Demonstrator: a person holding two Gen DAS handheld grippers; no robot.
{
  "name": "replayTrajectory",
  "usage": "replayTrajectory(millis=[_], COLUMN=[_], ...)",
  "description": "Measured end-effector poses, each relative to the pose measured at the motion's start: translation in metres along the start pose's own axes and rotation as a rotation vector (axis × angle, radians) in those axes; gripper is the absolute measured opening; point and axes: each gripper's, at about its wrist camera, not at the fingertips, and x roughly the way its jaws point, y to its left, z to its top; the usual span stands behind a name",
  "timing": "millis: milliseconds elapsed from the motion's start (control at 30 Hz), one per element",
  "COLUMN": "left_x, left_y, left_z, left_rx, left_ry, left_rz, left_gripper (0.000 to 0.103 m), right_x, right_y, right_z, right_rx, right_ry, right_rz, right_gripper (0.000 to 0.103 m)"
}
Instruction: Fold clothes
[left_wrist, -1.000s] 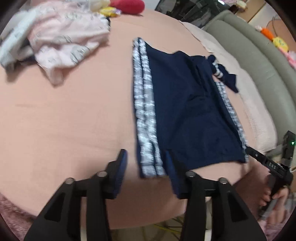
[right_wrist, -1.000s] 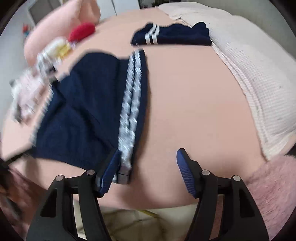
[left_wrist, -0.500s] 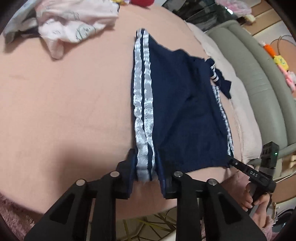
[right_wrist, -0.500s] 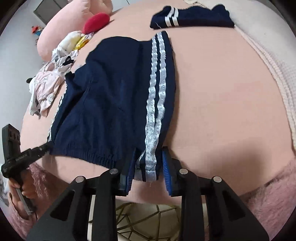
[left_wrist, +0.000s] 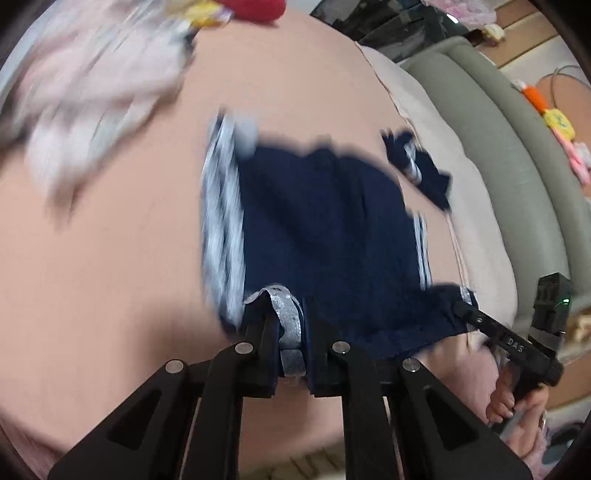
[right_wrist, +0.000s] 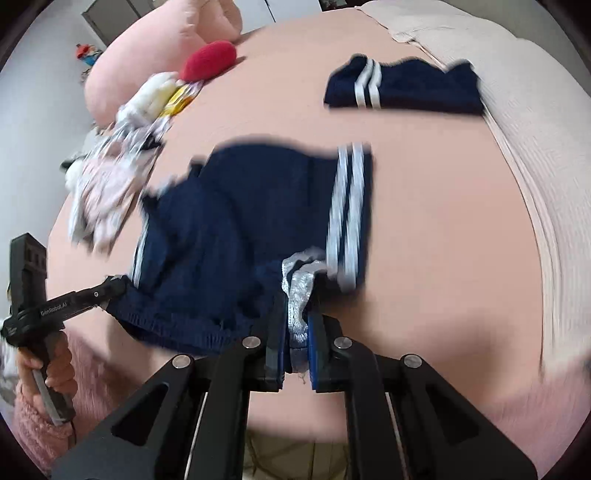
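Note:
Navy shorts (left_wrist: 325, 225) with white side stripes lie on the pink bed; they also show in the right wrist view (right_wrist: 236, 229). My left gripper (left_wrist: 291, 325) is shut on the striped near left corner of the shorts and lifts it. My right gripper (right_wrist: 297, 325) is shut on the striped near right corner and lifts it too. Each gripper shows in the other's view, the right gripper (left_wrist: 465, 308) and the left gripper (right_wrist: 118, 284), at the shorts' near corners. The far half of the shorts rests on the bed.
A folded navy striped garment (right_wrist: 402, 88) lies far right on the bed. A pile of pale pink clothes (right_wrist: 110, 181) lies at the left, with a red plush (right_wrist: 208, 61) and a pink pillow (right_wrist: 147, 48) behind. A cream blanket (right_wrist: 524, 110) covers the right side.
Both grippers moved in from open to shut on the shorts' near striped corners and have raised them off the bed; the near edge now curls up.

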Motion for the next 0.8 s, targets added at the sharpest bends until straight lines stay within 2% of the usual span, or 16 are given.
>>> replayTrajectory(millis=[67, 133, 167, 267, 367, 433, 533, 733, 800], left_x=[-0.028, -0.076, -0.101, -0.159, -0.182, -0.172, -0.131, -0.007, 0.016], left_y=[-0.026, -0.060, -0.078, -0.107, -0.108, -0.099, -0.073, 0.011, 0.028], left_z=[0.058, 0.099, 0.114, 0.127, 0.115, 0.098, 0.066, -0.006, -0.028], left_rx=[0.030, 0.093, 0.132, 0.217, 0.226, 0.222, 0.216, 0.073, 0.050], left_ry=[-0.101, -0.213, -0.268, -0.373, -0.393, -0.363, -0.289, -0.027, 0.034], left_rz=[-0.042, -0.068, -0.073, -0.063, -0.080, -0.068, 0.003, 0.100, 0.126], left_gripper=[0.011, 0.011, 0.011, 0.011, 0.011, 0.012, 0.012, 0.012, 0.012], right_x=[-0.011, -0.061, -0.084, -0.161, -0.194, -0.192, -0.157, -0.017, 0.026], right_y=[0.003, 0.023, 0.029, 0.048, 0.047, 0.042, 0.028, -0.016, -0.030], right_z=[0.047, 0.103, 0.116, 0.142, 0.133, 0.114, 0.071, -0.024, -0.052], right_rx=[-0.009, -0.017, -0.028, -0.055, -0.031, -0.011, 0.011, 0.111, 0.149], right_ry=[-0.062, -0.212, -0.267, -0.454, -0.509, -0.497, -0.425, -0.131, -0.034], right_rz=[0.005, 0.052, 0.066, 0.082, 0.116, 0.137, 0.112, -0.013, -0.045], right_gripper=[0.008, 0.008, 0.008, 0.008, 0.009, 0.009, 0.009, 0.009, 0.009])
